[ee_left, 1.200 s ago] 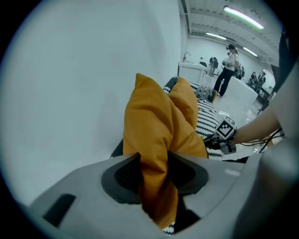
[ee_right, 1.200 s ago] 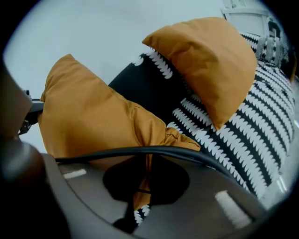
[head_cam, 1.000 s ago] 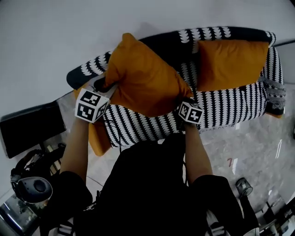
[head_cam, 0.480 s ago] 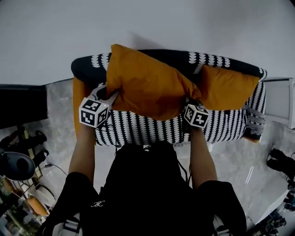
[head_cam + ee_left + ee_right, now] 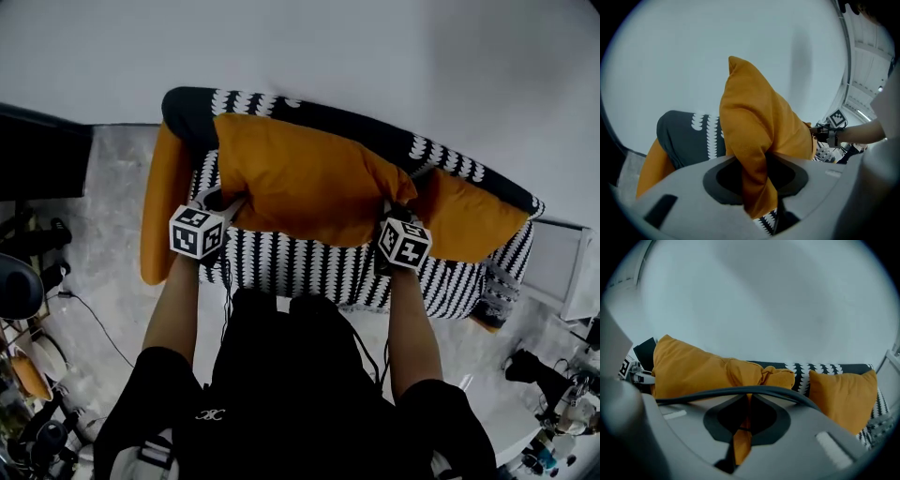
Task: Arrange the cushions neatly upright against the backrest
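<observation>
**Orange cushion clamped at both ends over the sofa**

Head view: the large orange cushion (image 5: pixel 309 183) is held lengthwise in front of the backrest (image 5: pixel 375 141) of the black-and-white patterned sofa (image 5: pixel 281 267). Its left end is pinched by the left gripper (image 5: pixel 230 202) and its right corner by the right gripper (image 5: pixel 389 211). A second orange cushion (image 5: pixel 469 220) is seen leaning against the backrest at the sofa's right end, just beside the held one. A white wall (image 5: pixel 375 56) is seen behind the sofa.

Left gripper view: the jaws of the left gripper (image 5: pixel 757 187) are clenched on a bunched fold of the large orange cushion (image 5: pixel 759 122), which rises above them. The dark backrest (image 5: pixel 689 136) is seen at left, the right gripper (image 5: pixel 829 133) at far right.

Right gripper view: the jaws of the right gripper (image 5: pixel 743 427) are closed tight on a thin corner of the large orange cushion (image 5: pixel 703 369). A dark cable (image 5: pixel 740 391) is draped across the gripper body. The second orange cushion (image 5: pixel 843 394) is seen upright at right against the backrest (image 5: pixel 820 369).
</observation>
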Demonstrator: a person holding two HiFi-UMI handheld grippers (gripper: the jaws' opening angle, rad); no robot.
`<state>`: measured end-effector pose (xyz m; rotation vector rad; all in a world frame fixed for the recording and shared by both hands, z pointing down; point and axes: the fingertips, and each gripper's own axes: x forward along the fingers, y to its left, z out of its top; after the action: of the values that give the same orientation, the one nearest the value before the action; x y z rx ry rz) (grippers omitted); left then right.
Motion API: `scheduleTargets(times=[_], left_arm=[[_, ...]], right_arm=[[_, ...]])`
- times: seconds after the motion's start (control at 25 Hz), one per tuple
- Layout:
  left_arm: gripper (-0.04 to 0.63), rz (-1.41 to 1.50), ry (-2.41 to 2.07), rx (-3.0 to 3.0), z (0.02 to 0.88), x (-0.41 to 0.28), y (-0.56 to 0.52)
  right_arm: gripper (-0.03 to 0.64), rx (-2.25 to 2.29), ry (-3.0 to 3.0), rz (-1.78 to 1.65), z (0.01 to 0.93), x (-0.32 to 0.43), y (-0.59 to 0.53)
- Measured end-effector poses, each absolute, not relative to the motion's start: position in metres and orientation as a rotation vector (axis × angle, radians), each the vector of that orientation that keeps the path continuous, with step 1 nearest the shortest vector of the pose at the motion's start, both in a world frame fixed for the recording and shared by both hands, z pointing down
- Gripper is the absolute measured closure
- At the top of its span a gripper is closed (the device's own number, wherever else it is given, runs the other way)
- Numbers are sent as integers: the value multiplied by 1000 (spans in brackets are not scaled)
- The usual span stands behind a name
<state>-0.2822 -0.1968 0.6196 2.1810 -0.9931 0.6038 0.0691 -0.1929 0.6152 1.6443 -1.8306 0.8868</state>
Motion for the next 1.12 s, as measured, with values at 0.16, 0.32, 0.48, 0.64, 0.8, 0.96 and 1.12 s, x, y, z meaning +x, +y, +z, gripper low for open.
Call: scheduleTargets(times=[0.16, 0.32, 0.48, 0.64, 0.8, 0.96, 1.12], left_arm=[[446, 554, -1010, 2071, 658, -315, -196], [444, 564, -990, 2007, 697, -317, -208], [414, 579, -949, 1963, 730, -309, -221], [361, 652, -903, 1922, 755, -306, -225], [319, 723, -979, 1919, 755, -317, -229], [267, 797, -1148, 1972, 736, -329, -228], [410, 706, -1208, 2004, 691, -319, -233]], right_arm=[[601, 1615, -1829, 827, 627, 35, -215], [601, 1609, -1777, 805, 648, 31, -231], [600, 1603, -1715, 808, 674, 42, -234], [595, 1604, -1648, 776, 696, 49, -235], [541, 1626, -1592, 697, 698, 51, -239], [423, 1601, -1591, 680, 689, 54, -233], [427, 1676, -1581, 692, 670, 60, -223]])
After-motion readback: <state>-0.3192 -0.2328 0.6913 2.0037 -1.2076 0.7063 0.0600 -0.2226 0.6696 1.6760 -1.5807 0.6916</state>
